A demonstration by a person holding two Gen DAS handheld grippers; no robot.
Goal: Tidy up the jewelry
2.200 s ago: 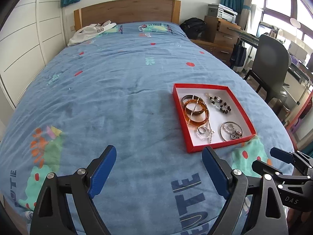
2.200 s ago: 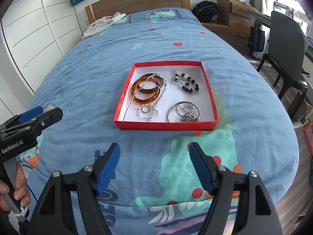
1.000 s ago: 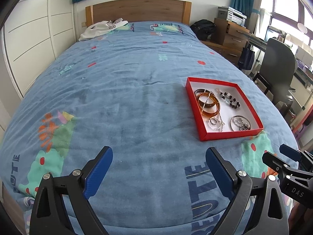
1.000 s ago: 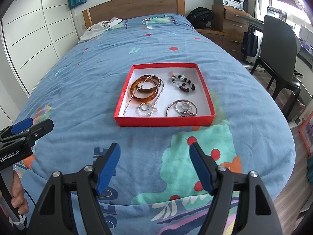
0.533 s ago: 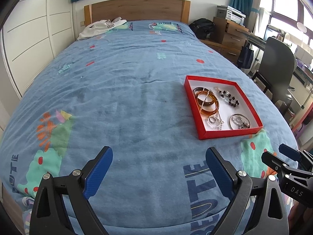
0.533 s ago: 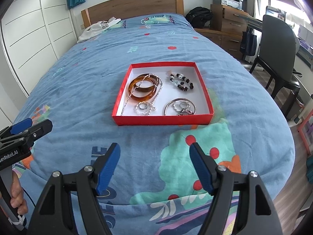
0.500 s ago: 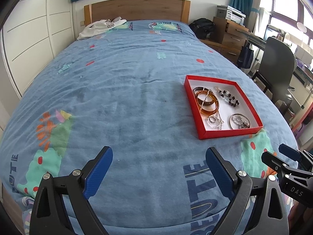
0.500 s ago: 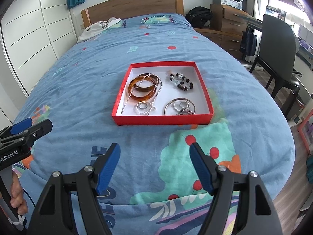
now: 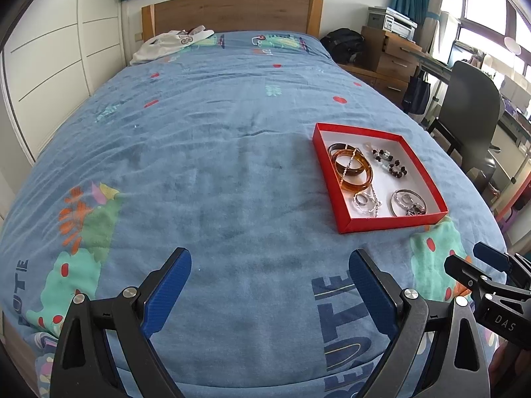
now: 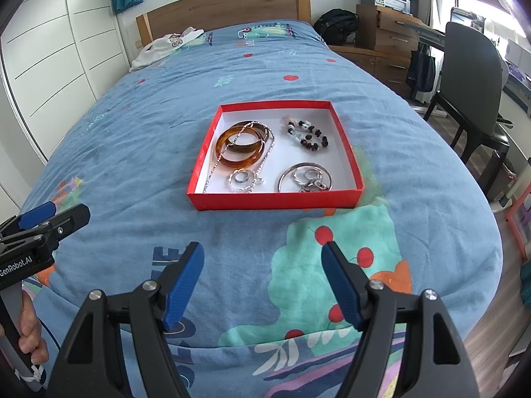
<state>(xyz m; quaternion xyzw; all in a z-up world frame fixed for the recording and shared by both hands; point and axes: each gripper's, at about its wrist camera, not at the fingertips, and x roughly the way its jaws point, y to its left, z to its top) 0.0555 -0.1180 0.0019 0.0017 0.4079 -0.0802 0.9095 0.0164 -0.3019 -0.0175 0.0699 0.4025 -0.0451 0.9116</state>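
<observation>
A shallow red box with a white floor lies on the blue bedspread. Inside it are amber bangles, a silver chain draped over them, a small silver ring, a dark beaded bracelet and a large silver hoop with charms. My right gripper hangs open in front of the box, nothing between its blue pads. My left gripper is open too, to the left of the box and nearer than it, empty.
The bed has a wooden headboard and a white garment by it. Wardrobe doors line the left wall. A dark chair, drawers and a backpack stand to the right of the bed.
Both grippers drew back from the box earlier, so it looks smaller and farther; over the last half second nothing has visibly moved. The jaws stayed open.
</observation>
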